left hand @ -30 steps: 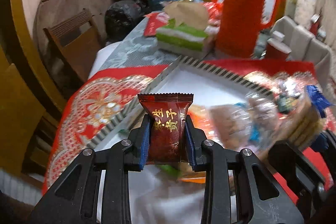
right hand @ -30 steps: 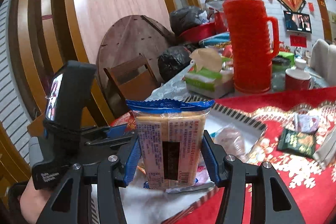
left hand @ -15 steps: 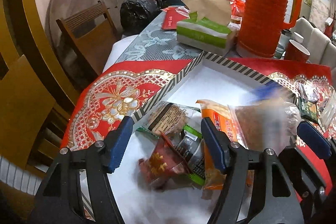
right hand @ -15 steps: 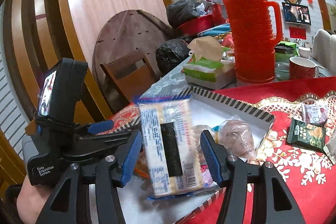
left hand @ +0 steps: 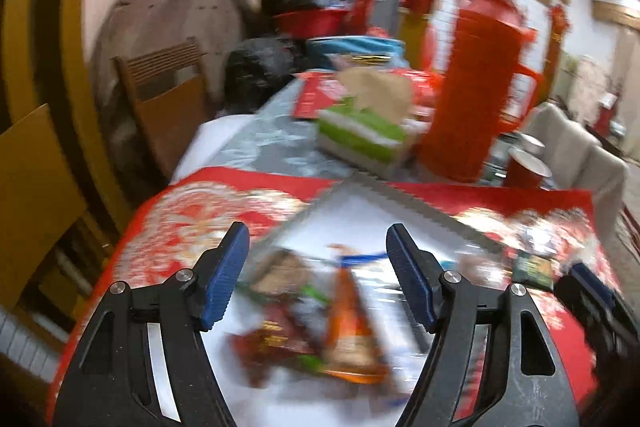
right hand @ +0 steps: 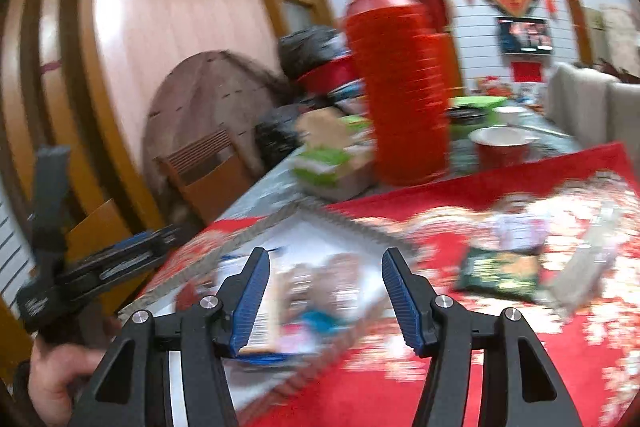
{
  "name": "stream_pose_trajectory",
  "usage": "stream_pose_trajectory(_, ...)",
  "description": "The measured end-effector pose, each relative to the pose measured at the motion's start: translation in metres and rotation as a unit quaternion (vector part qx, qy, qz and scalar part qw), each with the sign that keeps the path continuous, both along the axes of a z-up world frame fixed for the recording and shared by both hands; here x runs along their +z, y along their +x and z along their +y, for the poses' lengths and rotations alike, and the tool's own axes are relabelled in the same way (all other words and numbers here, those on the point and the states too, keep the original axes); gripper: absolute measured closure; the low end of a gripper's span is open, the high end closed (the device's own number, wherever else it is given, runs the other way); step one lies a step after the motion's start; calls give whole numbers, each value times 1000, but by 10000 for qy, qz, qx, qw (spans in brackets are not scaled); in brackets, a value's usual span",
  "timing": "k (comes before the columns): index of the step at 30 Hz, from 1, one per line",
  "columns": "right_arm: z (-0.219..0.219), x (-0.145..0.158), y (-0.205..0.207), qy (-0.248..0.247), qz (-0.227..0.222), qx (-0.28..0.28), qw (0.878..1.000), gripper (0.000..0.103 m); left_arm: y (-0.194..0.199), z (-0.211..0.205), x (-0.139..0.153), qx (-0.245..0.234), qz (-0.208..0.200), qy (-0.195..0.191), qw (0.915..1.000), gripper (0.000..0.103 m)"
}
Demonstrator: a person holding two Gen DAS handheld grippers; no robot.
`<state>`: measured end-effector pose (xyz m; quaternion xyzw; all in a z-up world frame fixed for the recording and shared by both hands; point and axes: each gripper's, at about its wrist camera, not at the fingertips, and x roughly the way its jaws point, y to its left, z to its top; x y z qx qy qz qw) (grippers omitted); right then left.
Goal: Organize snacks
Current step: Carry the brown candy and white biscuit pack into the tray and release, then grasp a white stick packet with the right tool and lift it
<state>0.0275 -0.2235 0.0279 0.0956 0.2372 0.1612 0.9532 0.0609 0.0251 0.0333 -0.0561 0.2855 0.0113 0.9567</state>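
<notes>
Red cloth patterned in gold and white covered the surface (right hand: 460, 367), and on it sat the white tray (left hand: 360, 211) with its striped rim, holding the snacks already gathered. Both views were badly smeared by motion, so the wrappers read only as colours. Beneath and between the jaws of the left gripper (left hand: 318, 279) lay a dark red packet (left hand: 272, 347), an orange packet (left hand: 352, 331) and a brownish one (left hand: 280, 267), heaped together at the near end of the tray. The left jaws stood wide apart and held nothing. The right gripper (right hand: 324, 299) was likewise spread wide and empty, with a pale, blue-edged wafer pack (right hand: 256, 315) lying in the tray just under its left jaw. Out to the right of the right jaws, on the cloth and clear of the tray, lay a green packet (right hand: 500, 271), a pale packet (right hand: 516, 227) beyond it and a clear, silvery wrapper (right hand: 584, 267) further right; these looked like the pieces left to collect. To do that well, the right gripper would likely swing to the green packet, come down with the jaws straddling its narrow width, and close firmly enough to lift a flat, slippery wrapper without dragging the cloth. Beyond the tray stood a green tissue box (left hand: 360, 135), a tall red thermos (right hand: 400, 87) and a red cup (right hand: 500, 147).
</notes>
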Motion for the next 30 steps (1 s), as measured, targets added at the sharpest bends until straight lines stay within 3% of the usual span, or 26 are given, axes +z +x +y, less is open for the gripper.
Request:
stream_pose_trajectory(4, -66, -1, 0, 237, 59, -651, 9976, 42, -7, -56, 6, -785, -21, 51, 9969, 31)
stream_pose_trajectory(8, -144, -6, -3, 706, 94, -1338, 9884, 41, -8, -116, 0, -1611, 292, -80, 9865, 30)
stream_pose_trajectory(12, -200, -19, 0, 1175, 258, -1721, 9777, 39, 0, -169, -15, -2013, 526, 65, 9781, 30)
stream_pose_trajectory(18, -234, -42, 38, 1630, 784, -1532, 9715, 39, 14, -214, -44, -2156, 890, -124, 9723, 30)
stream_pose_trajectory(21, -240, -49, 64, 1517, 1010, -1583, 9704, 39, 13, -220, -59, -2239, 963, -115, 9698, 30)
stream_pose_trajectory(25, -243, -49, 94, 1444, 946, -1462, 9741, 39, 18, -218, -72, -2166, 1107, -78, 9699, 30)
stream_pose_trajectory(27, -240, -53, 109, 1488, 1139, -1191, 9750, 51, 23, -212, -76, -2158, 1229, -303, 9682, 30)
stream_pose_trajectory(28, -240, -54, 115, 1436, 1177, -1136, 9760, 65, 25, -209, -78, -2138, 1285, -436, 9674, 30)
stream_pose_trajectory(30, -234, -55, 118, 1242, 1248, -1107, 9781, 75, 30, -203, -84, -2088, 1464, -693, 9645, 30)
